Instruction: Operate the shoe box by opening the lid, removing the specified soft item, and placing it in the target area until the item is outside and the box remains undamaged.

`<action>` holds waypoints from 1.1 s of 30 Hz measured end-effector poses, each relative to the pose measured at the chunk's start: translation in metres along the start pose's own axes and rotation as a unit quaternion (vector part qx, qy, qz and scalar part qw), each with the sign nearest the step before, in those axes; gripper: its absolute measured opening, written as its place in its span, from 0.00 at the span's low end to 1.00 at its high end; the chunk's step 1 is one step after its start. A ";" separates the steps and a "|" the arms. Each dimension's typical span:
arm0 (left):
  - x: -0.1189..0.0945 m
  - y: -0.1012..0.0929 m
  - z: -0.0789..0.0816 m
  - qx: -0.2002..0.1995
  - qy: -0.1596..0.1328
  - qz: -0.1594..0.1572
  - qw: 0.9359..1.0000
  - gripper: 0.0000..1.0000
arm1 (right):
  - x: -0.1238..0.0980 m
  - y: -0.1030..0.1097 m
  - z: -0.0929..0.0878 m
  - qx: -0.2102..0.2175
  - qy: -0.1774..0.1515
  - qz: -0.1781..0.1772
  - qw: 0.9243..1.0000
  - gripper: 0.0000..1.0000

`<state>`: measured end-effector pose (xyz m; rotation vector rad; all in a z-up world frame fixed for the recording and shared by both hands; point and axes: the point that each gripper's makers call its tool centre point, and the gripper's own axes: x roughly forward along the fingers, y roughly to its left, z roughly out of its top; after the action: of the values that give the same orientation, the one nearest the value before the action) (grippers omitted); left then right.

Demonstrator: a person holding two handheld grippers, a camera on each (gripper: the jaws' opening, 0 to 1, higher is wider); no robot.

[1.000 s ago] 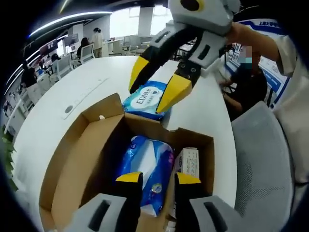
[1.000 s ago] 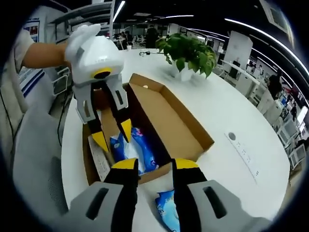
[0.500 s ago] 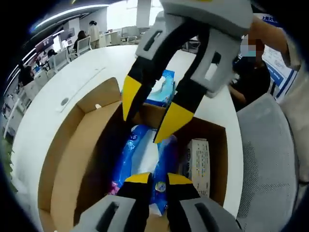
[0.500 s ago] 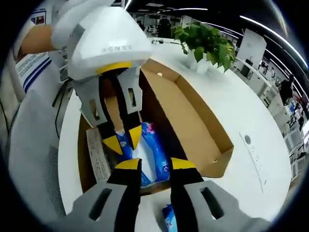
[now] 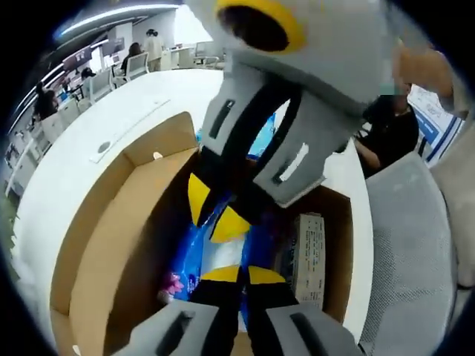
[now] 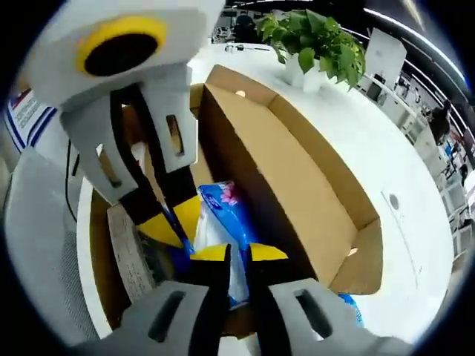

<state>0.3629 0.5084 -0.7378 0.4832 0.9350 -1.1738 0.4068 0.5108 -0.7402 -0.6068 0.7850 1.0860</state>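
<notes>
The open cardboard shoe box (image 5: 111, 245) (image 6: 297, 170) lies on a white table with its lid folded back. Inside it lie a blue-and-white soft pack (image 5: 194, 252) (image 6: 223, 211) and, beside that, a small white carton (image 5: 308, 248). My left gripper (image 5: 242, 276) is down in the box, jaws closed to a thin gap on the near end of the pack. My right gripper (image 6: 237, 254) reaches in from the opposite side and pinches the same pack; in the left gripper view the right gripper (image 5: 215, 211) looms large from above. In the right gripper view the left gripper (image 6: 173, 220) has its yellow tips on the pack.
A second blue pack (image 5: 263, 141) (image 6: 349, 305) lies on the table just outside the box. A potted plant (image 6: 312, 37) stands further along the table. A grey chair (image 5: 415, 245) sits close beside the box, a seated person (image 5: 386, 126) behind it.
Both grippers have dropped deeper into the box toward each other. Both pairs of jaws have narrowed from open to closed on the blue pack.
</notes>
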 end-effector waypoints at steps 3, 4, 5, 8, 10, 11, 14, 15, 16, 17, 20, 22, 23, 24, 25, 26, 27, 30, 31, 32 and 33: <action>-0.005 0.001 0.001 -0.011 -0.004 0.000 1.000 0.00 | -0.003 0.001 0.003 0.018 -0.007 0.004 1.000 0.00; -0.006 0.001 0.000 -0.014 -0.005 0.000 1.000 0.00 | -0.004 0.001 0.004 0.016 -0.010 0.003 1.000 0.00; -0.008 0.002 0.001 -0.018 -0.008 0.001 1.000 0.00 | -0.007 0.000 0.007 0.011 -0.015 -0.002 1.000 0.00; -0.014 0.000 0.003 -0.019 -0.014 0.002 1.000 0.00 | -0.012 0.000 0.013 0.014 -0.027 0.000 1.000 0.00; -0.018 -0.002 0.004 -0.013 -0.013 0.003 1.000 0.00 | -0.018 0.000 0.020 0.017 -0.038 -0.002 0.999 0.00; -0.020 -0.003 0.004 -0.011 -0.014 0.004 1.000 0.00 | -0.020 0.000 0.022 0.016 -0.041 -0.002 0.999 0.00; -0.029 -0.005 0.007 -0.008 -0.018 0.008 1.000 0.00 | -0.029 0.000 0.029 0.013 -0.050 -0.006 0.999 0.00; -0.032 -0.005 0.008 -0.007 -0.019 0.010 1.000 0.00 | -0.032 0.001 0.031 0.013 -0.052 -0.006 0.999 0.00; -0.035 -0.007 0.010 -0.005 -0.020 0.011 1.000 0.00 | -0.035 0.001 0.033 0.012 -0.054 -0.006 0.998 0.00; -0.038 -0.008 0.011 -0.003 -0.021 0.013 1.000 0.00 | -0.037 0.002 0.035 0.011 -0.056 -0.006 0.998 0.00; -0.051 -0.011 0.016 0.004 -0.024 0.022 0.999 0.00 | -0.049 0.003 0.044 0.010 -0.067 -0.006 0.998 0.00; -0.057 -0.012 0.020 0.006 -0.028 0.027 0.999 0.00 | -0.059 0.002 0.051 0.018 -0.075 -0.008 0.997 0.00; -0.061 -0.015 0.022 0.008 -0.029 0.028 0.999 0.00 | -0.063 0.002 0.054 0.019 -0.078 -0.010 0.997 0.00; -0.064 -0.015 0.024 0.011 -0.030 0.030 0.999 0.00 | -0.067 0.001 0.056 0.020 -0.081 -0.012 0.996 0.00; -0.069 -0.017 0.028 0.011 -0.030 0.033 0.999 0.00 | -0.074 0.002 0.059 0.021 -0.084 -0.013 0.996 0.00; -0.072 -0.019 0.030 0.013 -0.030 0.036 0.999 0.00 | -0.078 0.003 0.060 0.020 -0.087 -0.013 0.996 0.00; -0.077 -0.021 0.034 0.014 -0.033 0.041 0.999 0.00 | -0.085 0.005 0.063 0.017 -0.092 -0.015 0.996 0.00; -0.088 -0.028 0.045 0.019 -0.039 0.048 0.998 0.00 | -0.099 0.007 0.067 0.010 -0.099 -0.017 0.995 0.00; -0.090 -0.031 0.048 0.021 -0.041 0.051 0.998 0.00 | -0.104 0.007 0.068 0.008 -0.102 -0.019 0.995 0.00; -0.095 -0.035 0.053 0.025 -0.042 0.053 0.997 0.00 | -0.108 0.006 0.069 0.008 -0.104 -0.019 0.994 0.00; -0.097 -0.037 0.056 0.026 -0.043 0.055 0.997 0.00 | -0.114 0.006 0.071 0.008 -0.109 -0.019 0.994 0.00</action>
<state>0.3406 0.5082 -0.6224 0.5161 0.7961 -1.1131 0.3908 0.5062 -0.6071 -0.4779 0.5903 1.0901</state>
